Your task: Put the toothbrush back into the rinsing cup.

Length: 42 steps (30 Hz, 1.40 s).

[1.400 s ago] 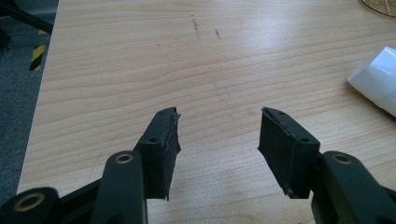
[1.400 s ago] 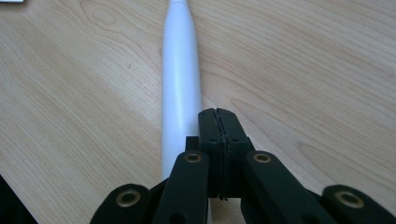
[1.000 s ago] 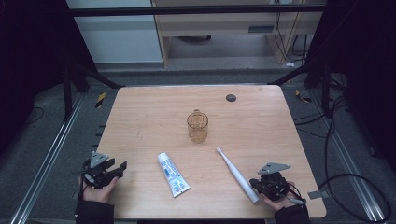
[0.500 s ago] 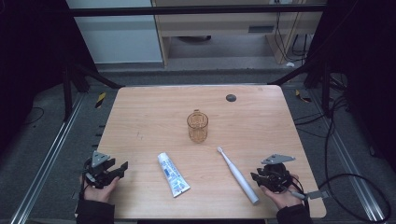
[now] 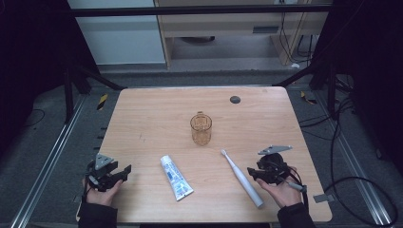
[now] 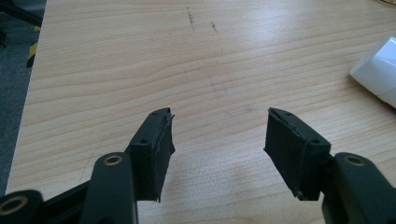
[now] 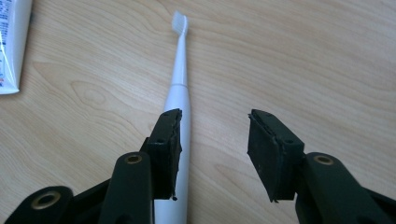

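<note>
Right gripper (image 7: 212, 154) — left jaw hides toothbrush (image 7: 180, 88) handle.

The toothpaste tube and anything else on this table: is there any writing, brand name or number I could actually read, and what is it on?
Toothpaste tube: blue print on its white body, too small and blurred to read in the high view; a few blue characters at its edge in the right gripper view, also unreadable.
Toothbrush: no writing visible.
Amber cup: no writing visible.
Nothing here can be quoted.
</note>
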Each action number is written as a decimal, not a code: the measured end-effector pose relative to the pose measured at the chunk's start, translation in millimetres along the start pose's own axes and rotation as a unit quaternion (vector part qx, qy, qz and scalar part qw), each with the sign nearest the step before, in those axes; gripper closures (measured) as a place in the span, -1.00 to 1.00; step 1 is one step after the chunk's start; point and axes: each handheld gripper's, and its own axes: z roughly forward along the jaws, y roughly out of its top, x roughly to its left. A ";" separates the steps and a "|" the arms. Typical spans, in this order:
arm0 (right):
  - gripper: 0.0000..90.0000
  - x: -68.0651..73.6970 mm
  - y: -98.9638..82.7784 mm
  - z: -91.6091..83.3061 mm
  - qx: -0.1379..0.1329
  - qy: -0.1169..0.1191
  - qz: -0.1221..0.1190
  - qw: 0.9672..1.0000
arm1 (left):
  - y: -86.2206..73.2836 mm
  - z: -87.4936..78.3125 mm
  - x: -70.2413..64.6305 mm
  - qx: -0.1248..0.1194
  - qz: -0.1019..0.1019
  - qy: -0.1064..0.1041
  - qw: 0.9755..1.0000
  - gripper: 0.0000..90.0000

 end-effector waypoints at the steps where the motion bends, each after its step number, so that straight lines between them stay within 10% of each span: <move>1: 0.21 1.5 3.4 0.5 0.000 0.000 -0.003 1.000 | 0.0 -0.2 0.1 0.000 0.000 0.000 1.000 -0.10; 20: 0.19 19.7 41.0 28.8 0.072 0.006 -0.032 0.997 | -0.4 1.7 0.1 0.005 0.001 -0.004 1.000 -0.11; 42: 0.24 24.8 40.1 60.5 0.131 0.002 -0.046 0.990 | -0.3 2.0 0.1 0.006 0.003 -0.005 1.000 -0.11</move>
